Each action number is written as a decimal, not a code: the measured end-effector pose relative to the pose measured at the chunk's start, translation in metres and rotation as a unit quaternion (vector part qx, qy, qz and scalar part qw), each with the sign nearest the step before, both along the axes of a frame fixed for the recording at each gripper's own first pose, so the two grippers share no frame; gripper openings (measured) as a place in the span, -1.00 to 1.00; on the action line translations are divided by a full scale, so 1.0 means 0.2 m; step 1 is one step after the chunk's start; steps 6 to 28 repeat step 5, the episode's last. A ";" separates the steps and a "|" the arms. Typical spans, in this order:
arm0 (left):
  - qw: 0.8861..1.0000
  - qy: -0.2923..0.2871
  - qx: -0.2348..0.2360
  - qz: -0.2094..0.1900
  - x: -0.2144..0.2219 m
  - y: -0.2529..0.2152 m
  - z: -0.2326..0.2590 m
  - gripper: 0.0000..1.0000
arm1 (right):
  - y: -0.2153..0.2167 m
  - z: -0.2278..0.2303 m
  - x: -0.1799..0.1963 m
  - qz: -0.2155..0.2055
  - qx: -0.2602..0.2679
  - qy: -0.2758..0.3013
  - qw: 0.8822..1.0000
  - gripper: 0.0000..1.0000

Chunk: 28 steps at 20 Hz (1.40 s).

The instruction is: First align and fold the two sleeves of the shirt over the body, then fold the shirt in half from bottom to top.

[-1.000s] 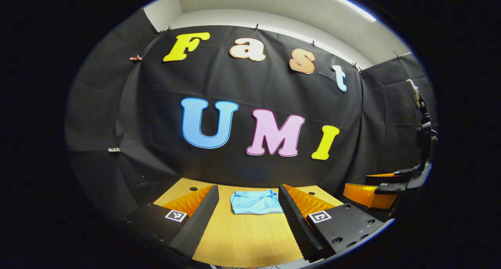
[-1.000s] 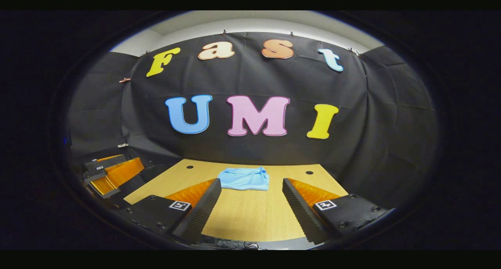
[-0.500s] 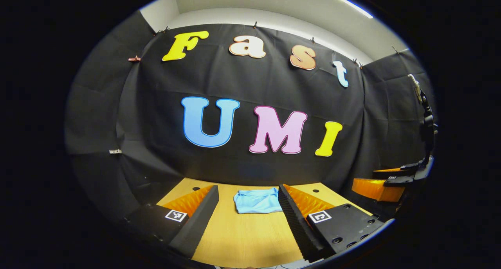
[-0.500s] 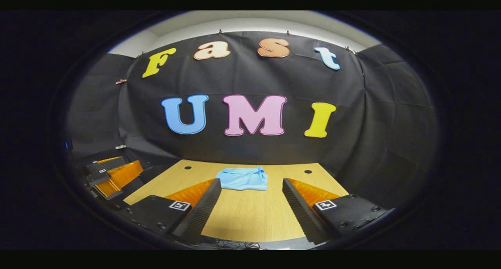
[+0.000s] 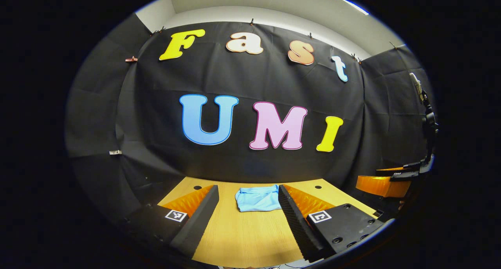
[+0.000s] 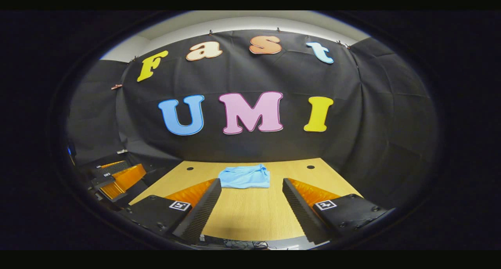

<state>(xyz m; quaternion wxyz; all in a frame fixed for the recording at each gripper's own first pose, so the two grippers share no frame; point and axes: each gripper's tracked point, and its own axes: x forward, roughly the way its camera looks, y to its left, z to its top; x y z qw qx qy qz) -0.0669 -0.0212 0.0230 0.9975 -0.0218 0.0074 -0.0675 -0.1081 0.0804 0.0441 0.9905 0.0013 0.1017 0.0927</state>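
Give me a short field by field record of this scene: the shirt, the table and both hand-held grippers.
shirt: light blue shirt, folded into a compact rectangle, lying flat
table: wooden table, shirt toward its far edge, near the black cloth wall
left hand-held gripper: open, held back above the near table edge, apart from the shirt
right hand-held gripper: open, also back from the shirt, holding nothing
task state: both folds look done

Bare table [image 6: 250, 214] ahead of right tongs [image 6: 250, 206], folded shirt [image 6: 245, 177] at far end
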 end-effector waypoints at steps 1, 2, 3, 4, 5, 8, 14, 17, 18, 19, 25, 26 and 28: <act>1.000 0.001 0.000 0.002 0.00 0.01 -0.01 0.94 | 0.00 -0.01 0.00 -0.001 0.000 0.001 1.000 0.98; 1.000 0.002 -0.001 0.003 0.00 0.01 0.00 0.94 | 0.00 -0.01 0.01 -0.001 0.001 0.002 1.000 0.97; 1.000 0.002 -0.001 0.004 0.00 0.01 -0.01 0.94 | -0.01 -0.02 0.01 -0.001 0.001 0.003 1.000 0.97; 1.000 0.002 0.000 0.005 0.00 0.01 -0.01 0.94 | -0.01 -0.03 0.01 -0.002 0.002 0.003 1.000 0.97; 1.000 0.003 0.001 0.006 0.00 0.02 -0.01 0.94 | -0.01 -0.03 0.02 -0.002 0.002 0.004 1.000 0.96; 1.000 0.003 0.001 0.006 0.00 0.02 -0.01 0.94 | -0.01 -0.03 0.02 -0.002 0.002 0.004 1.000 0.96; 1.000 0.003 0.001 0.006 0.00 0.02 -0.01 0.94 | -0.01 -0.03 0.02 -0.002 0.002 0.004 1.000 0.96; 1.000 0.003 0.001 0.006 0.00 0.02 -0.01 0.94 | -0.01 -0.03 0.02 -0.002 0.002 0.004 1.000 0.96; 1.000 0.003 0.001 0.006 0.00 0.02 -0.01 0.94 | -0.01 -0.03 0.02 -0.002 0.002 0.004 1.000 0.96; 1.000 0.003 0.001 0.006 0.00 0.02 -0.01 0.94 | -0.01 -0.03 0.02 -0.002 0.002 0.004 1.000 0.96; 1.000 0.003 0.001 0.006 0.00 0.02 -0.01 0.94 | -0.01 -0.03 0.02 -0.002 0.002 0.004 1.000 0.96; 1.000 0.003 0.001 0.006 0.00 0.02 -0.01 0.94 | -0.01 -0.03 0.02 -0.002 0.002 0.004 1.000 0.96; 1.000 0.003 0.001 0.006 0.00 0.02 -0.01 0.94 | -0.01 -0.03 0.02 -0.002 0.002 0.004 1.000 0.96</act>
